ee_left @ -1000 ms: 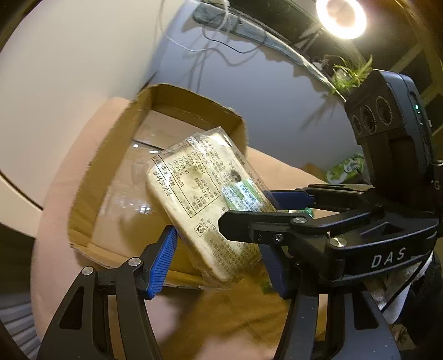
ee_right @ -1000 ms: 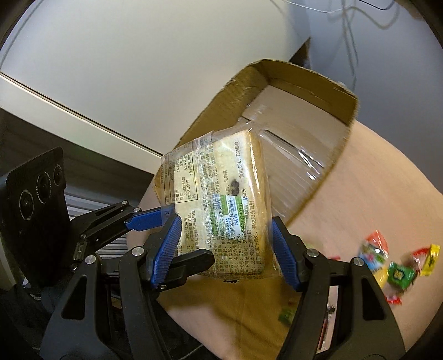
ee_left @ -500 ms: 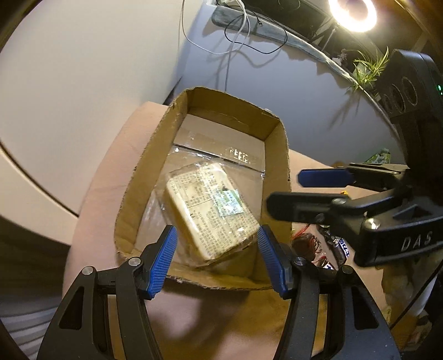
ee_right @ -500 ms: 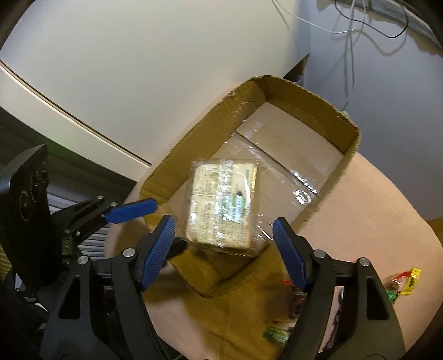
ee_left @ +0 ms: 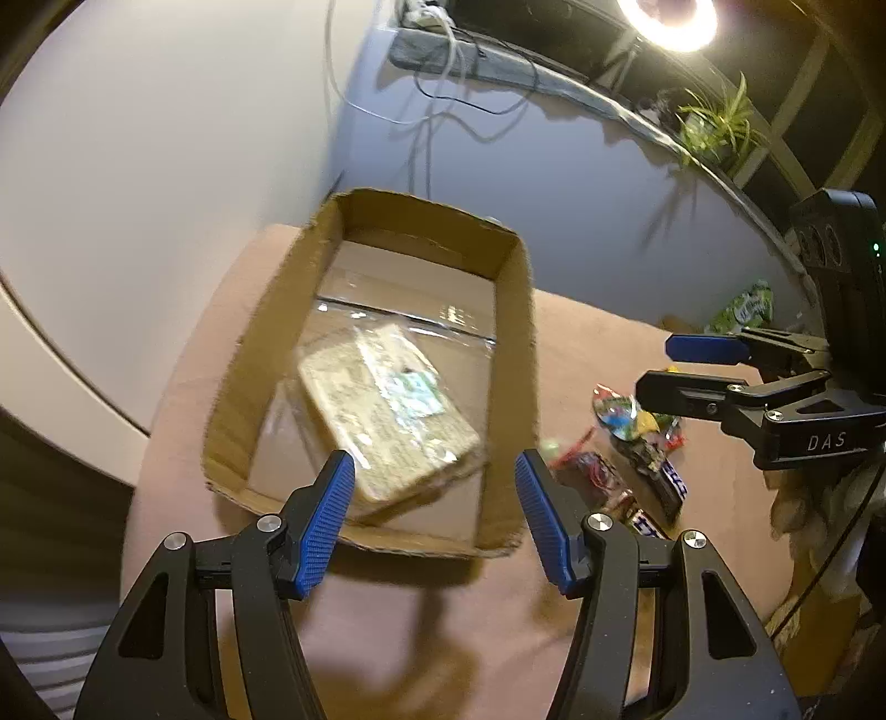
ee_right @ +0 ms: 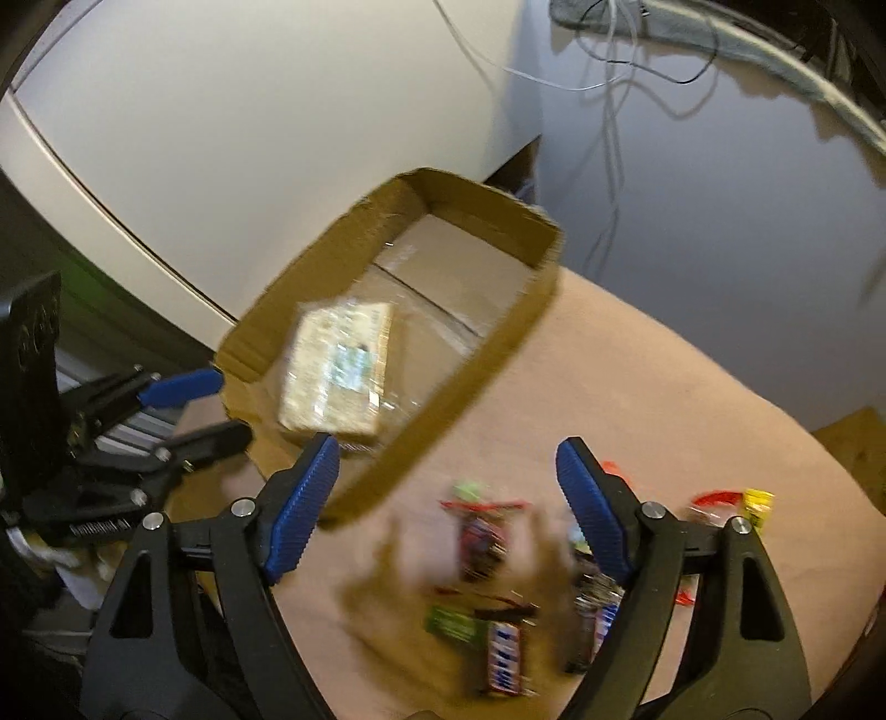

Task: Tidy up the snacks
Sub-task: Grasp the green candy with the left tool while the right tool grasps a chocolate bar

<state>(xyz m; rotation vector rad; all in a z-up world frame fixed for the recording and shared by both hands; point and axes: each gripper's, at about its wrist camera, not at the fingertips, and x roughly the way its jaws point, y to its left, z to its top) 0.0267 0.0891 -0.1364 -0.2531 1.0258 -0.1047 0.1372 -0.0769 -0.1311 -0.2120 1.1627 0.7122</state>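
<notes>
Now the wrapped cracker pack lies tilted inside the cardboard box on the pink tabletop, beyond both tongs, touching neither. Left gripper hangs over the box's near wall, jaws parted, empty. Right gripper, jaws widening, holds nothing, above loose candy wrappers beside the box.

A home room, dimly lit: a potted plant on a wall ledge, loose cables, a ring lamp, and a pink-covered counter.
</notes>
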